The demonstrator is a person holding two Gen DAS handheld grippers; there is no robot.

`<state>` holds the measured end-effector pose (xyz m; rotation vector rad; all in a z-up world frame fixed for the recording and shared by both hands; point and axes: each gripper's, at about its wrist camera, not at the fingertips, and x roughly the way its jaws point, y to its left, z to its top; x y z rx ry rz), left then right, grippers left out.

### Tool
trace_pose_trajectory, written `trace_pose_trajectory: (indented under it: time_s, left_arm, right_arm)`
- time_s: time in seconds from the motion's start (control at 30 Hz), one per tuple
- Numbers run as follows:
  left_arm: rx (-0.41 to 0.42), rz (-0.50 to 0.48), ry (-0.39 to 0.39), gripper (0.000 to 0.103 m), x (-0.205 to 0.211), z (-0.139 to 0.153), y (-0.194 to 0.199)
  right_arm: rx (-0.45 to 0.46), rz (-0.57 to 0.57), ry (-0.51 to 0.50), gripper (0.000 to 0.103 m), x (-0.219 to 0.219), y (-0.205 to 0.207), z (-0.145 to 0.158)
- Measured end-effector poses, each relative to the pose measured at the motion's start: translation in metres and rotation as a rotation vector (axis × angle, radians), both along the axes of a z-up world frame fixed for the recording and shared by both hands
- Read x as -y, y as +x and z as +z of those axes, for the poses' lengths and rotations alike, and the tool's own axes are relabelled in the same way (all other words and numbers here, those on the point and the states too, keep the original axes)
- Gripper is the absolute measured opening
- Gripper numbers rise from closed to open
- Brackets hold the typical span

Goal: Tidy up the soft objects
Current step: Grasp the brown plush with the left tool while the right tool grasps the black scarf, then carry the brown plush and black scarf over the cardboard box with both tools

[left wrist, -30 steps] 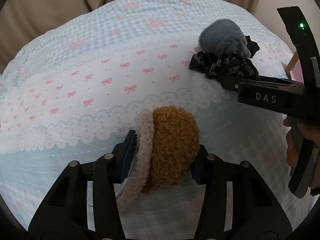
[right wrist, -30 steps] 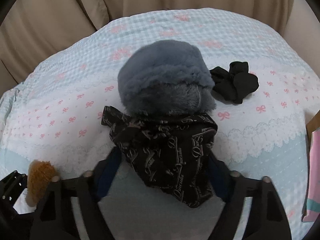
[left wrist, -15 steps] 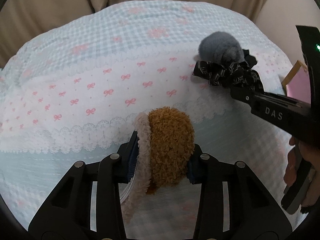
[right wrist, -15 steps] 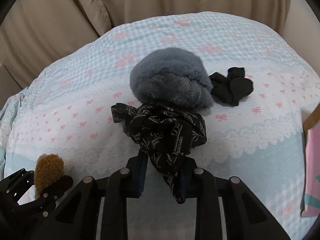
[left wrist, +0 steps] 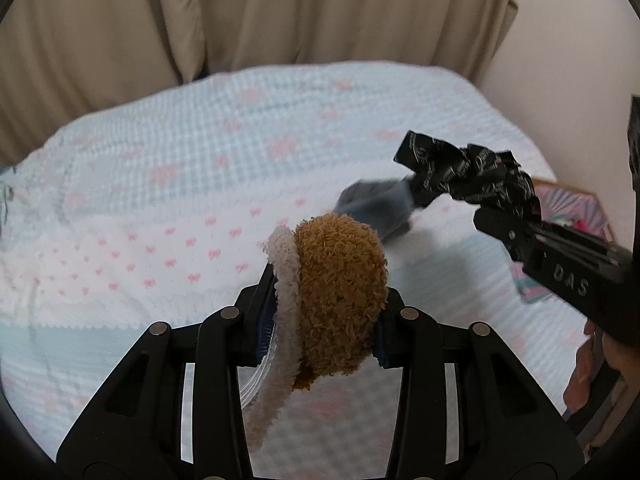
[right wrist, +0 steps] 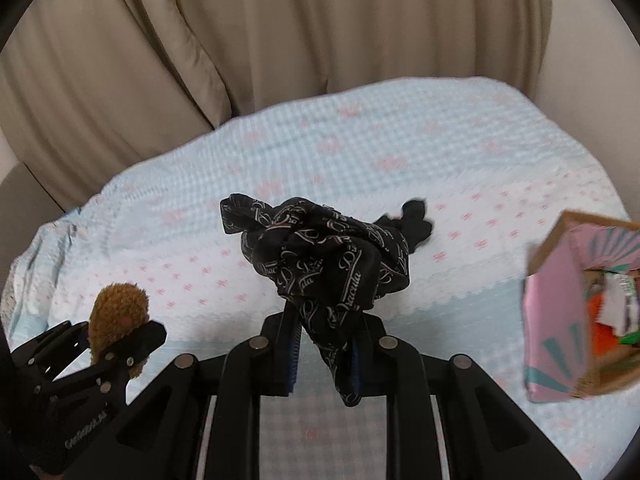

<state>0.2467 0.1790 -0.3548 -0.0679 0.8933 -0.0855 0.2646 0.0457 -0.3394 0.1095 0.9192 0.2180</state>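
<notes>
My left gripper is shut on brown fluffy earmuffs with a white plush band, held above the bed; it also shows in the right wrist view. My right gripper is shut on a black printed scarf and holds it lifted off the bed; the scarf also shows in the left wrist view. A grey fluffy hat lies on the bed beyond the earmuffs. A small black cloth lies on the bed behind the scarf.
The bed has a light blue and white cover with pink bows. A pink box with items inside stands at the bed's right edge. Beige curtains hang behind the bed.
Both grippers have risen and tilted up. The right gripper has lifted the scarf off the bed, away from the grey hat. The left still holds the earmuffs.
</notes>
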Motion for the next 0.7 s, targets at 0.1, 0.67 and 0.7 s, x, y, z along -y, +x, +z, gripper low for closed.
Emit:
trace_pose_trajectory:
  time_s: [0.1,0.67,0.7]
  left_arm:
    - [0.021,-0.008,-0.014,0.035,0.012,0.035,-0.005]
    - [0.08,-0.132,-0.023,0.035,0.171,0.169,-0.013]
    - [0.077,-0.134,-0.023,0.035,0.184,0.171,-0.012]
  right_arm:
    - [0.023,-0.013,0.007,0.018,0.012,-0.014,0.035]
    - [0.064,-0.114,-0.01,0.018,0.163,-0.078,0.172]
    - [0.059,-0.115,-0.014,0.018,0.175,-0.079,0.173]
